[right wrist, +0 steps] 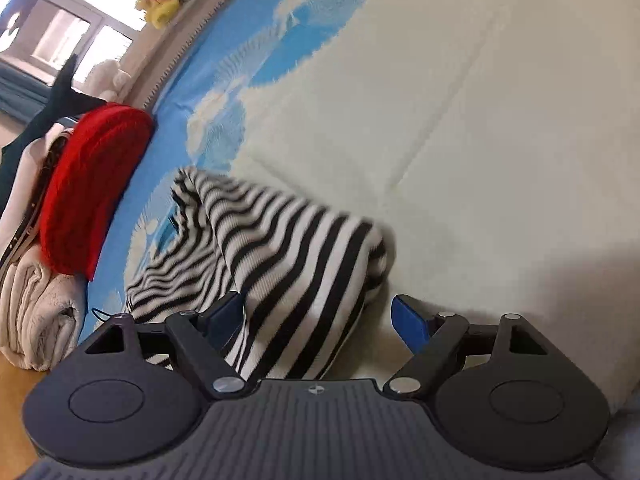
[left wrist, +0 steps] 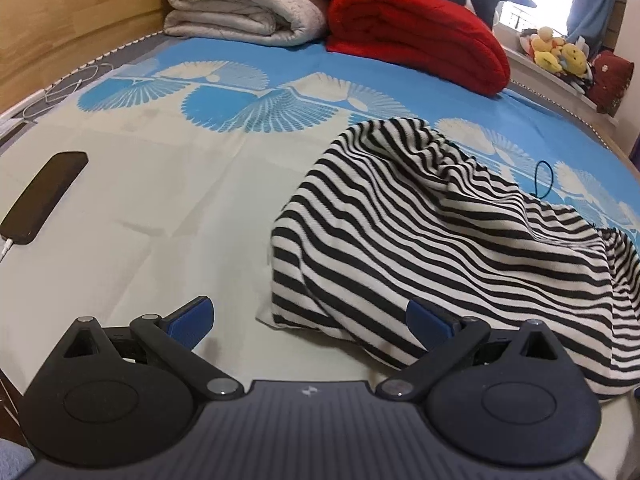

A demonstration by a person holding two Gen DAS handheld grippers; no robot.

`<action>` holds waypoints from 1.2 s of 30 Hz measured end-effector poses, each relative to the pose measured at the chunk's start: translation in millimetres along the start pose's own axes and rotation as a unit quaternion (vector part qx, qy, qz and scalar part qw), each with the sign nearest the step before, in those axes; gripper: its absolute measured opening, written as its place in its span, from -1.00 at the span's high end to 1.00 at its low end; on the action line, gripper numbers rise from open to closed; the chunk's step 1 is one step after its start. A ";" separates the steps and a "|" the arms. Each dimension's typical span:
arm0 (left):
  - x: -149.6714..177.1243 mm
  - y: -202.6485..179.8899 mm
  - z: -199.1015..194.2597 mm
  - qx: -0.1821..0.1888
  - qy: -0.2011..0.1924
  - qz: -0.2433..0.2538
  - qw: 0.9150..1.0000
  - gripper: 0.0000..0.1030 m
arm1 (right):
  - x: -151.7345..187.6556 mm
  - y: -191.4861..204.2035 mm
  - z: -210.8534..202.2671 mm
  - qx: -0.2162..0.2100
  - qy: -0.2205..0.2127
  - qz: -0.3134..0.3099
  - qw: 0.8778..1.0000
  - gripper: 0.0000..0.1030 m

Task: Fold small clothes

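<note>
While the striped garment (left wrist: 440, 240) lies bunched on the bed (left wrist: 160, 200), well short of the headboard edge where a red blanket (left wrist: 420, 32) sits, both tools hover at its near side. Left hand-held gripper (left wrist: 310, 320) and right hand-held gripper (right wrist: 318, 316) stand spread, pinching nothing.

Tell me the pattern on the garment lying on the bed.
Black and white stripes on the garment, clearest in the left wrist view.

You were working in a home bedroom, on a bed spread with a blue and cream fan-patterned sheet (left wrist: 168, 184) against a wooden headboard (left wrist: 60, 12), with folded cream (left wrist: 240, 4) and red blankets (left wrist: 420, 36) stacked on it, yellow plush toys (left wrist: 556, 50) along the windowsill, and a black phone (left wrist: 44, 196) charging.
</note>
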State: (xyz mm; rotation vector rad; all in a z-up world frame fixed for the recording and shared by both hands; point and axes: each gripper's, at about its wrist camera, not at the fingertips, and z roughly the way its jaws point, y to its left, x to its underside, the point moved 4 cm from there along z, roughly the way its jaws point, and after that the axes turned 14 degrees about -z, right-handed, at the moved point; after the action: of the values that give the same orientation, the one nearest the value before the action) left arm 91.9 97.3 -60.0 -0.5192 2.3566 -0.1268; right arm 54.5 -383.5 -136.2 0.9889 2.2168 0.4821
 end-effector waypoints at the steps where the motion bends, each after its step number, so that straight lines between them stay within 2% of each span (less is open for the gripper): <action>1: -1.9 2.0 0.4 -0.002 -0.001 -0.004 1.000 -0.99 | 1.1 1.2 4.6 -0.002 -0.001 0.004 1.000 -0.69; 4: -14.8 6.6 3.3 -0.006 -0.002 -0.010 1.000 -0.99 | -2.6 13.7 14.9 -0.008 -0.020 -0.030 0.999 -0.81; 6: -30.8 9.7 5.0 -0.015 -0.011 0.001 1.000 -0.99 | -5.2 16.7 23.1 -0.016 -0.037 -0.050 0.998 -0.74; 7: -38.3 12.4 5.6 -0.029 -0.025 0.007 0.999 -0.99 | -6.2 17.3 24.8 -0.022 -0.046 -0.055 0.997 0.23; 8: -43.9 15.6 6.7 -0.044 -0.037 0.013 0.998 -0.99 | -7.8 17.6 25.9 -0.022 -0.056 -0.058 0.996 0.85; 9: -48.0 20.1 8.5 -0.059 -0.046 0.017 0.997 -0.99 | -9.7 16.0 28.9 -0.026 -0.049 -0.053 0.997 0.78; 10: -50.1 27.0 11.6 -0.074 -0.049 0.016 0.996 -0.99 | -11.8 13.5 27.3 -0.030 -0.052 -0.032 0.998 0.80; 11: -50.2 33.7 14.7 -0.084 -0.044 0.010 0.995 -0.99 | -15.4 15.1 19.9 -0.036 -0.068 -0.026 0.997 0.80; 14: -46.1 52.0 25.2 -0.093 -0.009 -0.017 0.995 -0.99 | -31.7 25.8 -2.1 -0.019 -0.102 -0.052 0.993 0.85; 19: -43.8 63.6 28.3 -0.098 0.009 -0.023 0.995 -0.99 | -39.2 13.0 13.3 0.049 -0.077 -0.044 0.995 0.85; 21: -44.0 66.0 26.2 -0.086 0.016 -0.035 0.996 -0.99 | -37.2 19.6 20.0 0.071 -0.068 -0.062 0.993 0.85; 23: -46.6 68.2 23.8 -0.073 0.017 -0.047 0.996 -0.99 | -37.8 40.7 13.4 0.087 -0.088 -0.115 0.986 0.85; 24: -48.6 68.9 22.5 -0.070 0.016 -0.050 0.996 -0.99 | -37.2 57.9 6.9 0.094 -0.106 -0.153 0.978 0.85; 26: -52.0 70.6 18.6 -0.069 0.007 -0.055 0.996 -0.99 | -32.0 108.3 -2.9 0.109 -0.139 -0.250 0.952 0.85; 28: -56.9 73.2 17.0 -0.073 -0.001 -0.062 0.995 -0.99 | -18.9 166.2 -8.5 0.100 -0.166 -0.336 0.922 0.85; 29: -59.5 76.6 15.4 -0.076 -0.006 -0.070 0.995 -0.99 | -7.6 197.9 -10.0 0.092 -0.179 -0.380 0.903 0.85; 30: -62.2 79.9 13.9 -0.078 -0.010 -0.078 0.994 -0.99 | 8.2 232.5 -11.1 0.083 -0.194 -0.429 0.878 0.85; 32: -69.5 91.4 10.0 -0.087 -0.022 -0.103 0.991 -0.99 | 56.3 298.7 -9.7 0.058 -0.228 -0.535 0.812 0.85; 33: -72.7 97.2 8.2 -0.091 -0.027 -0.116 0.989 -0.99 | 91.3 328.5 -7.4 0.039 -0.242 -0.591 0.769 0.85; 35: -78.8 110.5 3.1 -0.090 -0.033 -0.145 0.985 -0.99 | 160.0 365.0 3.0 -0.009 -0.234 -0.670 0.705 0.85; 36: -81.5 117.1 -0.4 -0.088 -0.037 -0.158 0.983 -0.99 | 189.8 373.1 7.2 -0.028 -0.225 -0.698 0.679 0.85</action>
State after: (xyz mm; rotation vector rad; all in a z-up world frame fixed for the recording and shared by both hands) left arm 107.3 237.1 -35.7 -0.9671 2.2096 -0.0430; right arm 158.0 2.5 -11.7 -0.7145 1.7969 -0.3885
